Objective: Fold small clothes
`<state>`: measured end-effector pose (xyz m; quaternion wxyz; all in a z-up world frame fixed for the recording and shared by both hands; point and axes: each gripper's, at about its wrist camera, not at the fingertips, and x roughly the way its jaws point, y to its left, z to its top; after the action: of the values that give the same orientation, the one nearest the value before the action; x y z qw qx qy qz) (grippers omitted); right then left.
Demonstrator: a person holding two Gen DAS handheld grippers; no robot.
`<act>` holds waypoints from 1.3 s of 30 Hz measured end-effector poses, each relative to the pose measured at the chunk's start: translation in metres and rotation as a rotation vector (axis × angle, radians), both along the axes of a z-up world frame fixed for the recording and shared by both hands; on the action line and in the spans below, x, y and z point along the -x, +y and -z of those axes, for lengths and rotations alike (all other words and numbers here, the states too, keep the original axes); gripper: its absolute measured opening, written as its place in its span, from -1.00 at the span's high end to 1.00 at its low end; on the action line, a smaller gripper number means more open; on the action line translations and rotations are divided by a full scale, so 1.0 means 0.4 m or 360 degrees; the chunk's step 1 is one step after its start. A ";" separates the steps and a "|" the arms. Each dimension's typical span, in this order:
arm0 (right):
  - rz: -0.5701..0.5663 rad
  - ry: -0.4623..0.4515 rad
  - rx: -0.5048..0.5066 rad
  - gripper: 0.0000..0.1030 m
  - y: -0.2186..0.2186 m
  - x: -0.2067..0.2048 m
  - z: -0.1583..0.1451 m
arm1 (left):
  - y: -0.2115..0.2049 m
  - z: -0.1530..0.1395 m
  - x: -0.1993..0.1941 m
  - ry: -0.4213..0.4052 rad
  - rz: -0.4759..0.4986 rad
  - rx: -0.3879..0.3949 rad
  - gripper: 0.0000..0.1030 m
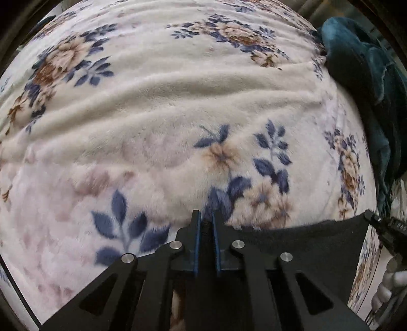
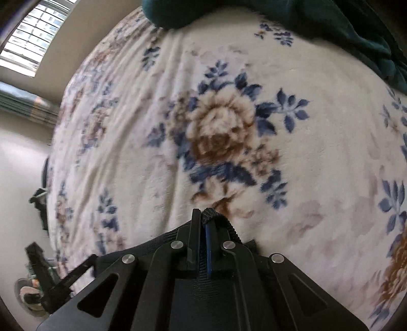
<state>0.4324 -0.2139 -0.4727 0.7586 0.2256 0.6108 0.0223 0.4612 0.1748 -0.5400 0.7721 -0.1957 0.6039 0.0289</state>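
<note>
A small black garment (image 1: 300, 239) is stretched between my two grippers above a floral fleece blanket (image 1: 157, 107). My left gripper (image 1: 205, 221) is shut on one corner of the garment. In the left wrist view the cloth runs to the right, where my right gripper (image 1: 374, 219) holds the other end. In the right wrist view my right gripper (image 2: 203, 216) is shut on a bunched black corner of the garment (image 2: 216, 219). The left gripper's fingers (image 2: 84, 264) show at lower left, holding the cloth's other end.
The cream blanket (image 2: 254, 127) with blue and brown flowers covers the bed. A dark teal blanket (image 1: 368, 76) is heaped at the bed's far right edge; it also shows in the right wrist view (image 2: 305, 15). A window (image 2: 33, 38) and pale floor lie to the left.
</note>
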 end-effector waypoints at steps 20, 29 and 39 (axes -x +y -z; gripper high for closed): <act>-0.0132 0.0342 -0.0246 0.80 0.008 -0.017 0.151 | -0.023 -0.026 0.048 -0.0113 0.0050 0.0218 0.70; -0.0101 0.0333 0.0022 0.87 0.026 -0.036 0.140 | 0.061 0.043 0.039 -0.0012 -0.0174 0.0519 0.53; 0.0018 0.0429 -0.0191 -0.22 -0.152 0.235 0.010 | 0.000 -0.155 0.199 -0.0039 0.0074 -0.0054 -0.52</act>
<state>0.3383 -0.2748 -0.4767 0.6551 0.2750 0.7033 0.0239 0.3818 0.1749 -0.4781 0.7832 -0.1690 0.5981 0.0187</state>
